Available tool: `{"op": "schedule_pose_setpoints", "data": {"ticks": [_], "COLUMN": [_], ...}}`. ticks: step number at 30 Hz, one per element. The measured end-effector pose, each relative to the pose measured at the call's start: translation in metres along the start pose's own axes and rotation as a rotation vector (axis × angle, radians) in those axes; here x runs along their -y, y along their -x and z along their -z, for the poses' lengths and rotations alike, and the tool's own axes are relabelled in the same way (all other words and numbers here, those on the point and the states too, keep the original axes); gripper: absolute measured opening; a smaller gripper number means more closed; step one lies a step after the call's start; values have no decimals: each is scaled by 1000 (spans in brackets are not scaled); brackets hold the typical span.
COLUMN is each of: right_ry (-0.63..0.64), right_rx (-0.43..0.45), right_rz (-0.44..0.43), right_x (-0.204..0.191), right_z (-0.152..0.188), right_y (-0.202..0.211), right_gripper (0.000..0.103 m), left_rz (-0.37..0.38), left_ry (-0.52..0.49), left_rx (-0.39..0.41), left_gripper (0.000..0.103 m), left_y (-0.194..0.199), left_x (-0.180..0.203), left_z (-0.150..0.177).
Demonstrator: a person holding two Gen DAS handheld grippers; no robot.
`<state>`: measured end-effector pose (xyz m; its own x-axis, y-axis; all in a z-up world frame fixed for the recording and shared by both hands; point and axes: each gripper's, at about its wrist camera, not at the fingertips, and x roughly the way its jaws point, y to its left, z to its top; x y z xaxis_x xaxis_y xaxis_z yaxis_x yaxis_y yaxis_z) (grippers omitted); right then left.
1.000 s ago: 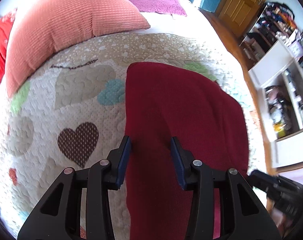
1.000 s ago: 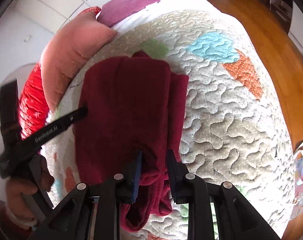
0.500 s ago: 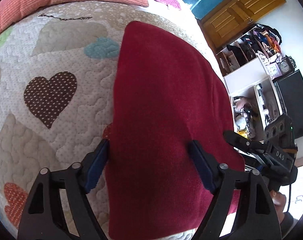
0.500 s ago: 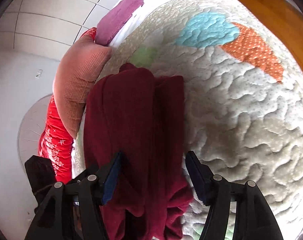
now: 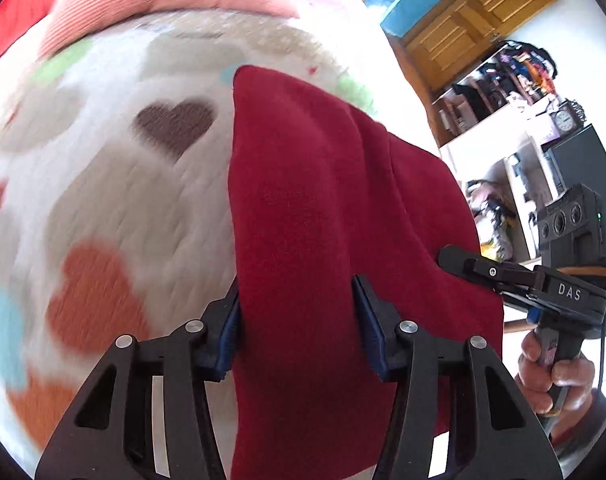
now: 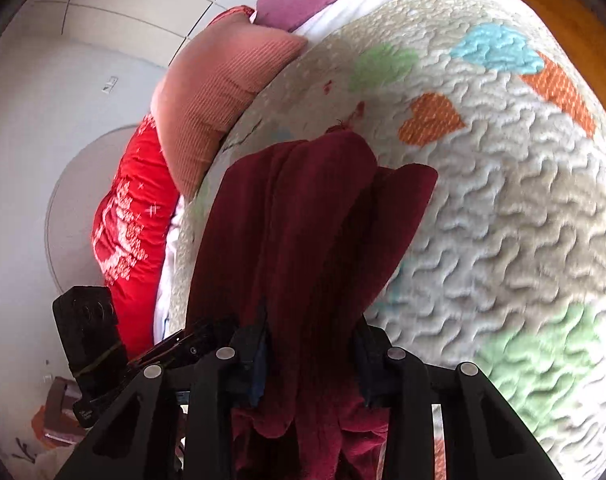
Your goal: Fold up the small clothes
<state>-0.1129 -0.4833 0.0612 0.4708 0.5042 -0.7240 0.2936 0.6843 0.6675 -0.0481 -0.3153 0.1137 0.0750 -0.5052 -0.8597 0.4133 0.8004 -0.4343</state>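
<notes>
your left tongs (image 5: 299, 320) stand wide apart with the red cloth (image 5: 327, 208) between the pads, its near end draped over them; whether they pinch it you cannot tell. only the left view shows your right hand (image 5: 551, 372) and the shelves (image 5: 503, 92). the right view shows bunched folds (image 6: 303, 232) between the right tongs (image 6: 309, 340), likewise spread. the cloth lies on the quilt (image 6: 503, 200), beside a pink pillow (image 6: 219, 92), hiding the quilt below.
</notes>
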Motion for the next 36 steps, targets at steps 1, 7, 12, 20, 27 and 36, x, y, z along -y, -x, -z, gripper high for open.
{"op": "schedule_pose_setpoints", "data": {"ticks": [1, 7, 12, 20, 27, 36], "right_ry": [3, -45, 155, 318, 265, 212], "right_rx": [-33, -47, 10, -164, -54, 101], "right_rz": [26, 205, 193, 444, 387, 428], "right_x": [1, 8, -49, -60, -96, -127], "right_z": [11, 45, 55, 84, 89, 112], "right_y": [-9, 1, 33, -58, 4, 62], "right_gripper": [33, 39, 39, 33, 33, 45], "left_rz": [-22, -126, -192, -267, -314, -350], "left_ry": [-3, -4, -37, -17, -34, -52], "left_rx": [-22, -35, -44, -3, 60, 111], "left_gripper": [51, 53, 53, 53, 54, 54], "left_y": [2, 2, 11, 45, 79, 116], "left_x": [-2, -3, 13, -2, -1, 22], "left_z": [16, 56, 50, 66, 67, 61]}}
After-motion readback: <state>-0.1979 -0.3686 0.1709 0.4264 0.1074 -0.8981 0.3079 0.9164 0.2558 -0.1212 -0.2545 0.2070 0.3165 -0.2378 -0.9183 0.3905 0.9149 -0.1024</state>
